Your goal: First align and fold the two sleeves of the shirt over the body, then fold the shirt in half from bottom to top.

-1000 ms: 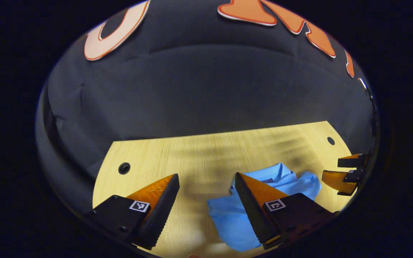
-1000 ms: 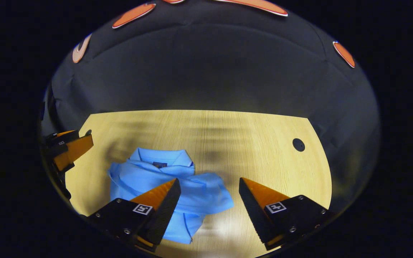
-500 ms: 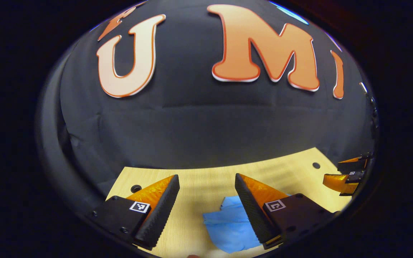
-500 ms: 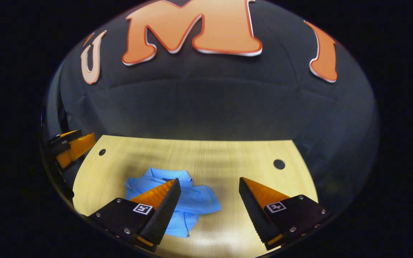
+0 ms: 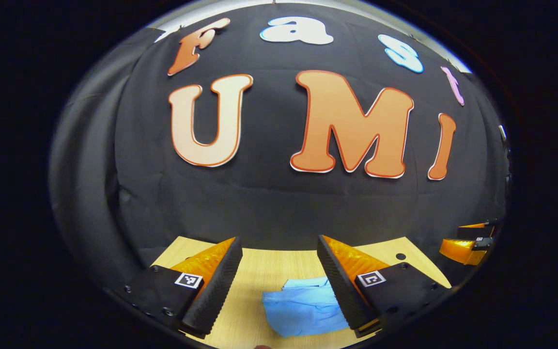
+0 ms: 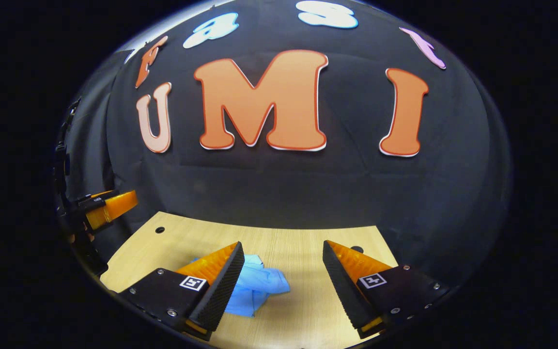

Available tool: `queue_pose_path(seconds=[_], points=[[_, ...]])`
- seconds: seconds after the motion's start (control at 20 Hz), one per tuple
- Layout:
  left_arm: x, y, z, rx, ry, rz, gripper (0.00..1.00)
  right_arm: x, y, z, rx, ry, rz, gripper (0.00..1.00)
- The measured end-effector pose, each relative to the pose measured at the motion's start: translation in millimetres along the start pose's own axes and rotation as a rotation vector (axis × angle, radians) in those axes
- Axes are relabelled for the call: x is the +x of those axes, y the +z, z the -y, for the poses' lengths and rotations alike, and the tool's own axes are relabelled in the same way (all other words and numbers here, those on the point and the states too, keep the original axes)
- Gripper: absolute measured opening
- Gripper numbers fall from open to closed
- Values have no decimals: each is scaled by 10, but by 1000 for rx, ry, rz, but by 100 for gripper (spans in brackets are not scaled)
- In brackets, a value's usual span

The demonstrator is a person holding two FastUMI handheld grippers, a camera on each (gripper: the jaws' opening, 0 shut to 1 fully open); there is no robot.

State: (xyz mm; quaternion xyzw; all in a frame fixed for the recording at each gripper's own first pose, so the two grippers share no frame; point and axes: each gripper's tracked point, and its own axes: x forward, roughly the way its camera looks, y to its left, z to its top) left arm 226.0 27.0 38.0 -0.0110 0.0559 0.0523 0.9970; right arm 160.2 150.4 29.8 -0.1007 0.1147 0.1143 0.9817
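Both grippers have lifted back from the light-blue cotton shirt [image 5: 303,308]; left gripper [image 5: 279,281] and right gripper [image 6: 283,283] spread, empty. Shirt folded compact; task apparently complete.

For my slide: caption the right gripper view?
Open right gripper above a crumpled blue shirt on the wooden table.

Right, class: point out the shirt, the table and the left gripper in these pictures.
shirt [image 6: 258,287]: right gripper view, on the rumpled cloth between the fingers.
table [image 6: 303,247]: right gripper view, on bare wood behind the shirt.
left gripper [image 5: 280,271]: left gripper view, midway between its parted fingertips.
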Motion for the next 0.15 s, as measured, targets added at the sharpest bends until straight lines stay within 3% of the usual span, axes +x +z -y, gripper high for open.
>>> queue_pose_path(seconds=[0.15], points=[[-334,42,-148,-15,28,24,99,-289,109,-77,-12,10,46,98]])
